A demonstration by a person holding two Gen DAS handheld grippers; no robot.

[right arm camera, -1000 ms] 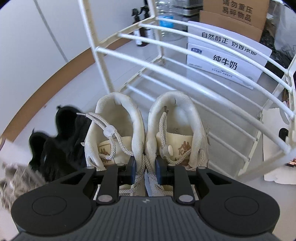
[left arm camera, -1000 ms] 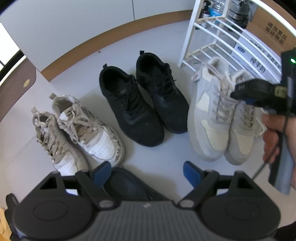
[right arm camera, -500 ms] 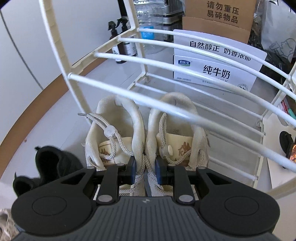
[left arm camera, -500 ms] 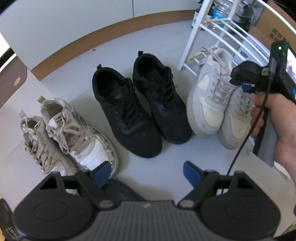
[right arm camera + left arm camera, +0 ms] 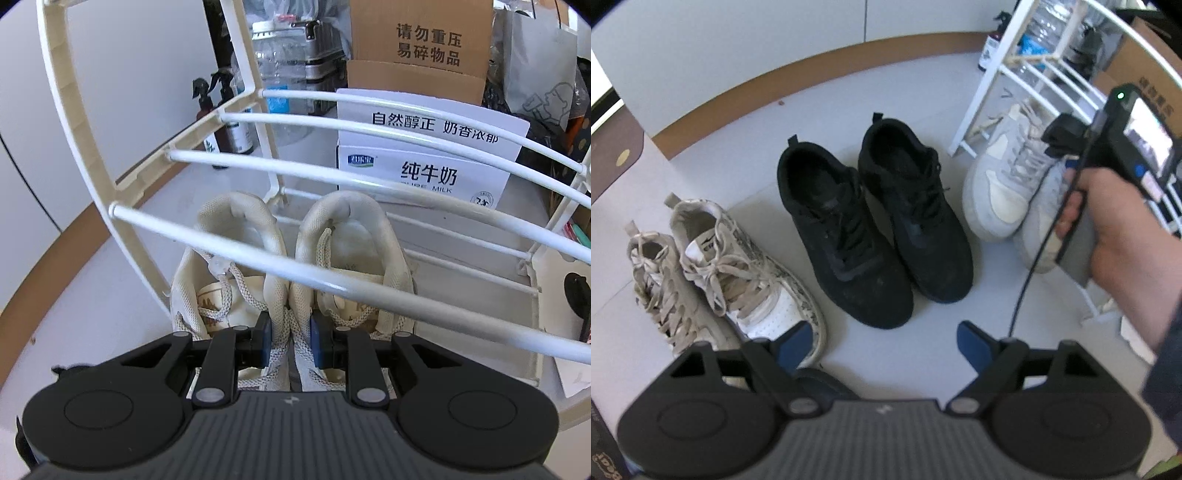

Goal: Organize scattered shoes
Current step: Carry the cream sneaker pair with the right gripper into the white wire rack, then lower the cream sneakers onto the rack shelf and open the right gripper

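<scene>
My right gripper (image 5: 290, 341) is shut on the inner collars of a pair of cream sneakers (image 5: 347, 236), pinched together side by side. Their heels sit under the lower bars of the white shoe rack (image 5: 258, 173). The left wrist view shows the same cream pair (image 5: 1001, 184) at the rack's foot (image 5: 975, 110), with a hand on the right gripper's handle. On the floor stand a black pair (image 5: 871, 221) in the middle and a white patterned pair (image 5: 731, 273) at left. My left gripper (image 5: 884, 343) hangs open above the floor, nothing between its blue pads.
Behind the rack are a milk carton box (image 5: 428, 162), a brown cardboard box (image 5: 421, 44), a large water bottle (image 5: 280, 74) and spray bottles (image 5: 221, 110). A dark shoe tip (image 5: 820, 384) lies just under my left gripper. A brown skirting band runs along the white wall.
The right gripper has carried the cream pair forward, heels now under the rack's lower bars. The left view has shifted slightly; the black and patterned pairs stay put.
</scene>
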